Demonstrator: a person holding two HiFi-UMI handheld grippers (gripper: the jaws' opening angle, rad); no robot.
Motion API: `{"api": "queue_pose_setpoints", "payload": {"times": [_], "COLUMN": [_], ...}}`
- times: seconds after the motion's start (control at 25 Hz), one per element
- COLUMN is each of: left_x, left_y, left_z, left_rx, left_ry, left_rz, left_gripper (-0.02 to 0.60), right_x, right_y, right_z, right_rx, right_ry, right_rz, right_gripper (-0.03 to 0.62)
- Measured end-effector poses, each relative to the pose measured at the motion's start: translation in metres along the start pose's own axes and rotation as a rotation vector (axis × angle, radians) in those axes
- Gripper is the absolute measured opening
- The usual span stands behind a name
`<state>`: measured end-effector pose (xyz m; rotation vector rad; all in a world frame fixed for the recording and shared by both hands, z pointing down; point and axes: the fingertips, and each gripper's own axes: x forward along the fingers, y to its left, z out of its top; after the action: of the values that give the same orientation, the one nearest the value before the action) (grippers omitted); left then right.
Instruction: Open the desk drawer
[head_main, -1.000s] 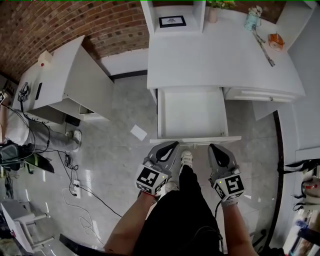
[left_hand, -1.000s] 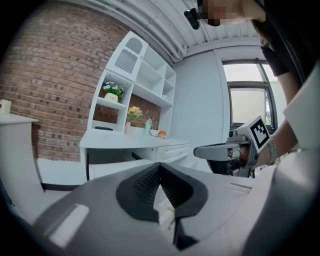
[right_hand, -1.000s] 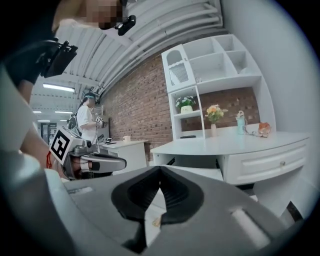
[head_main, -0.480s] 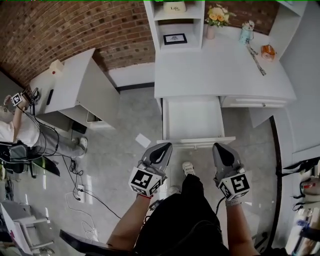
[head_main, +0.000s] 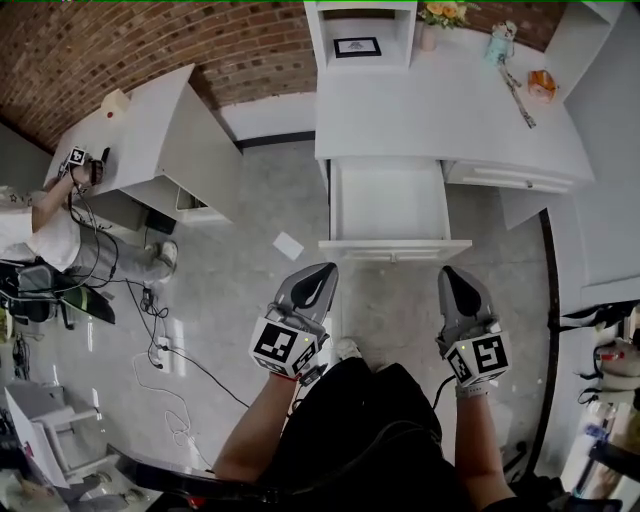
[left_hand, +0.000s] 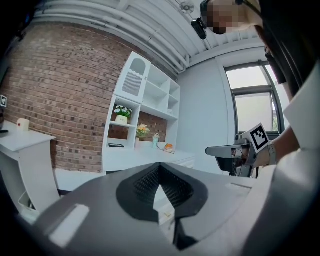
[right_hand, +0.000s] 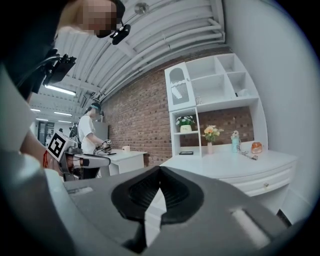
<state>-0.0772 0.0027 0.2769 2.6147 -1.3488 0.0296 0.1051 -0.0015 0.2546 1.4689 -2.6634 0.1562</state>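
While a person (head_main: 55, 225) bends at a white side table (head_main: 150, 130) far to the left of both sets of jaws, a slip of paper (head_main: 288, 245) lies on the tiled floor (head_main: 250, 200) just ahead and left of the left gripper (head_main: 322, 272). That gripper is held level, and its own view shows its jaws closed tip to tip with nothing between them.

Ahead of the two grippers, and between their lines of aim, the desk drawer (head_main: 390, 205) stands open. Its inside is bare and white. Its front panel faces the jaws and is clear of both, with a strip of floor between.

The right gripper (head_main: 452, 275) is held beside the left one, pointing the same way. Its jaws are likewise pressed together and empty.

Beyond the drawer, the white desk (head_main: 440, 110) carries a framed picture (head_main: 357, 46) straight ahead. Flowers (head_main: 445, 12) and a bottle (head_main: 502, 40) stand further right. A second drawer (head_main: 510, 180), closed, sits ahead and right of the right jaws.
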Motion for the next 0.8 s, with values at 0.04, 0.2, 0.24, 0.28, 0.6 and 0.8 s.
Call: {"api": "queue_pose_setpoints", "payload": {"times": [0.04, 0.2, 0.24, 0.28, 0.6, 0.8], "left_x": [-0.002, -0.003, -0.003, -0.002, -0.013, -0.025], "left_y": [-0.001, -0.007, -0.009, -0.011, -0.035, -0.048], "left_z": [0.003, 0.016, 0.019, 0.022, 0.032, 0.038], "left_rx": [0.002, 0.016, 0.018, 0.02, 0.004, 0.0], "left_ry": [-0.006, -0.035, -0.043, -0.051, -0.075, -0.103], "left_rz": [0.004, 0.014, 0.017, 0.021, 0.049, 0.081], "left_gripper": [0.002, 0.002, 0.002, 0.002, 0.002, 0.002], "right_x": [-0.002, -0.009, -0.011, -0.012, -0.035, -0.05], "right_y": [0.0, -0.001, -0.001, -0.001, 0.006, 0.011], "right_z": [0.001, 0.012, 0.016, 0.019, 0.03, 0.034], "right_rx": [-0.003, -0.023, -0.028, -0.032, -0.033, -0.044], "right_ry": [-0.001, -0.016, -0.022, -0.028, -0.044, -0.059], "right_rz": [-0.001, 0.0, 0.002, 0.004, 0.027, 0.035], "right_gripper": [0.002, 0.002, 0.002, 0.002, 0.001, 0.001]}}
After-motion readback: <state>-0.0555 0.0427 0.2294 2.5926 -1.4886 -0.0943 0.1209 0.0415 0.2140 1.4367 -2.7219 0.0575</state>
